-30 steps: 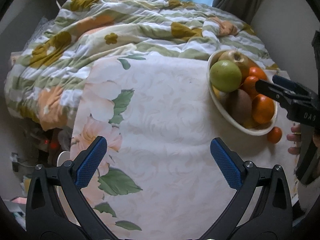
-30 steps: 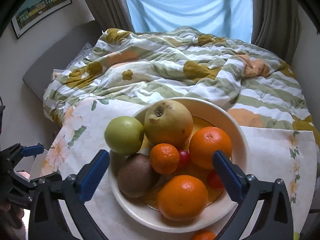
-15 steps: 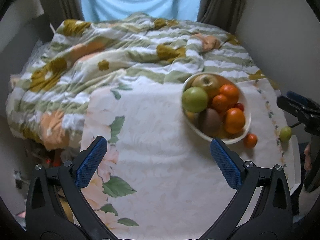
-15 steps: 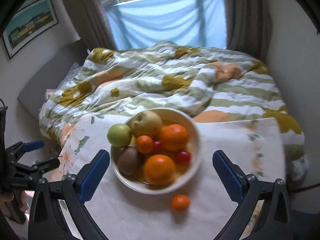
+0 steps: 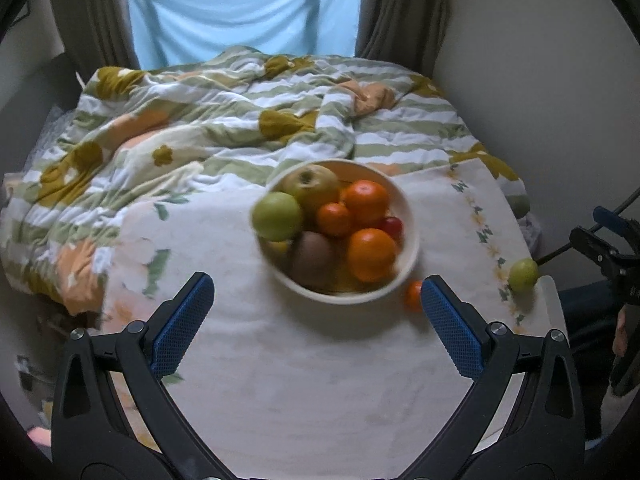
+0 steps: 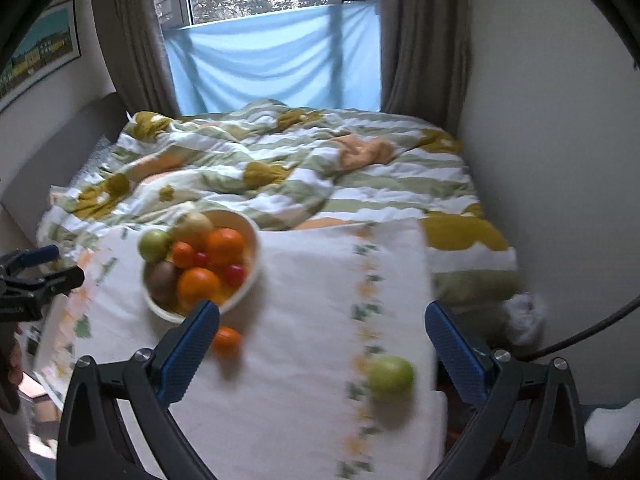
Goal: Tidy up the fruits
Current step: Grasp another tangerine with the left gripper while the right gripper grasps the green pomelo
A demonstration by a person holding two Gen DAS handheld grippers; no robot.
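**Both grippers are standing wide open above the table, holding nothing**

The left gripper (image 5: 316, 312) is hanging over the near part of the table (image 5: 320, 380), which is wearing a pale flowered cloth. Its two blue pads (image 5: 182, 322) are standing far apart, and nothing is lying between them and nothing is touching them. The right gripper (image 6: 320, 344) is also spreading its jaws wide, and it too is gripping nothing.

The bowl (image 5: 408, 216) is sitting on the far side of the table, close to the striped blanket (image 5: 240, 120) of the bed. It is carrying a green apple (image 5: 277, 216), a yellowish apple (image 5: 310, 182), two big oranges, a small one, a kiwi (image 5: 312, 258) and some small red fruits.

Two fruits are lying outside of the bowl. A small orange (image 6: 226, 341) is resting on the cloth just beside the bowl's near rim; in the right wrist view it is showing next to the left finger of the right gripper, but I cannot tell if they are touching. A small green fruit (image 6: 390, 374) is lying near the right edge of the table, well apart from the bowl.

In the left wrist view the right gripper is appearing at the right edge, beyond the table.
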